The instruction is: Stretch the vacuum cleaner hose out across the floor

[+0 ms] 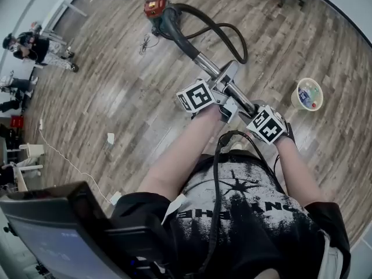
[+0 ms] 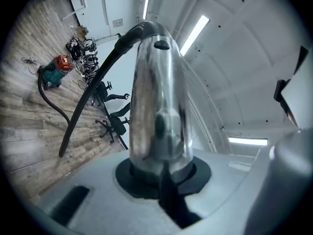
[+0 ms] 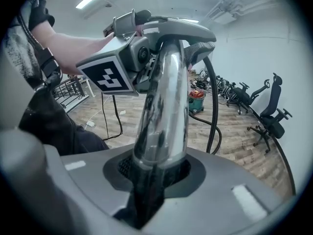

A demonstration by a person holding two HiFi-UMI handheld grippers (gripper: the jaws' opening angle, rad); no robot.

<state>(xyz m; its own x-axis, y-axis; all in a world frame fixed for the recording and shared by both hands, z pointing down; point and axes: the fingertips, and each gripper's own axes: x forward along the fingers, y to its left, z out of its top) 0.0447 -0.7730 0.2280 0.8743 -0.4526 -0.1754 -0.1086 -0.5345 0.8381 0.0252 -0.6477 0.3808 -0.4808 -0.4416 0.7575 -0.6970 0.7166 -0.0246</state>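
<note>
- The left gripper is clamped on the shiny chrome metal wand tube of the vacuum. In the left gripper view the tube stands tight between its jaws.
- The right gripper is closed on the same tube, at the end nearest to the person's body.
- The long black flexible hose lies in a curved loop on the wooden plank floor. It runs from the red and teal vacuum canister round to the far end of the tube. I judge it is not yet stretched.
- Risk: the chrome is smooth and round, so the tube may turn or slide in the jaws if the pull becomes strong.
- Risk: when the loop goes tight, the canister may follow the pull or tip over. Then the hose would not stretch out.
- Risk: the round pale bucket stands near the right gripper, and a sideways swing of the tube could knock it.
</note>
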